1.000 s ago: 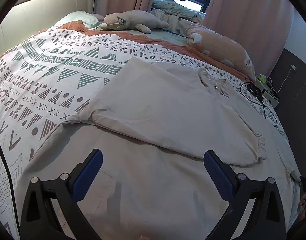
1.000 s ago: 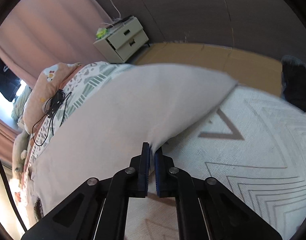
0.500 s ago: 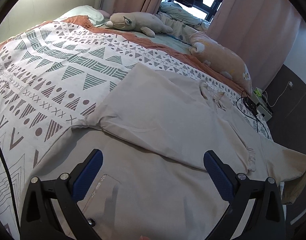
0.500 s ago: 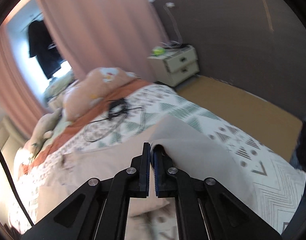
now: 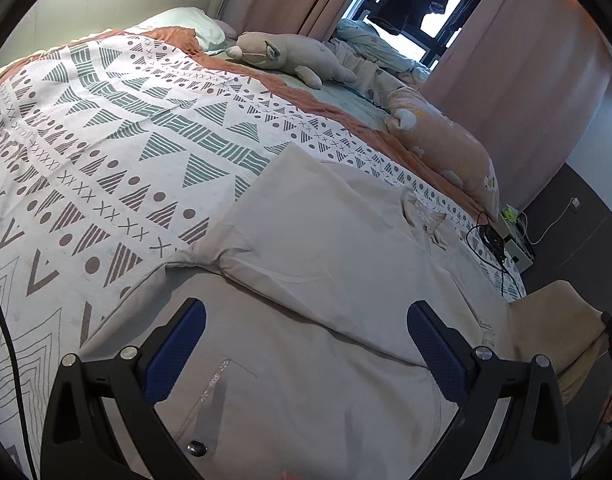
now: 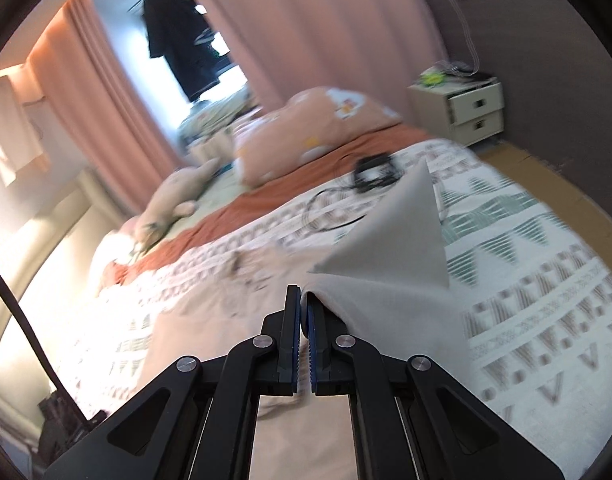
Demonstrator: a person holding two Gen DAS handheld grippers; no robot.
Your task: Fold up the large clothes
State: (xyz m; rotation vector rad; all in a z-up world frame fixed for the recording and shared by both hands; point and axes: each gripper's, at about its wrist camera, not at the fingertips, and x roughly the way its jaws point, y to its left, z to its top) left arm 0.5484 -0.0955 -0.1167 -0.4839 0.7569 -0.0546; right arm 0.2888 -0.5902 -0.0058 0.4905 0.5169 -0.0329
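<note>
Lying on bed: beige garment point(image 5: 326, 248) spread flat over the patterned bedspread point(image 5: 105, 152) — one sleeve folded across.
Right gripper point(image 6: 302, 316): jaws pinched on a lifted garment corner.
Left gripper point(image 5: 306, 344): jaws wide apart, empty — above the cloth.

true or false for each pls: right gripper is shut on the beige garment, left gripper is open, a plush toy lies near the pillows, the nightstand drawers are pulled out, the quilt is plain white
1. The right gripper is shut on the beige garment. True.
2. The left gripper is open. True; nothing sits between its pads.
3. A plush toy lies near the pillows. True.
4. The nightstand drawers are pulled out. False; both look closed.
5. The quilt is plain white. False; it carries triangles, dots and crosses.
</note>
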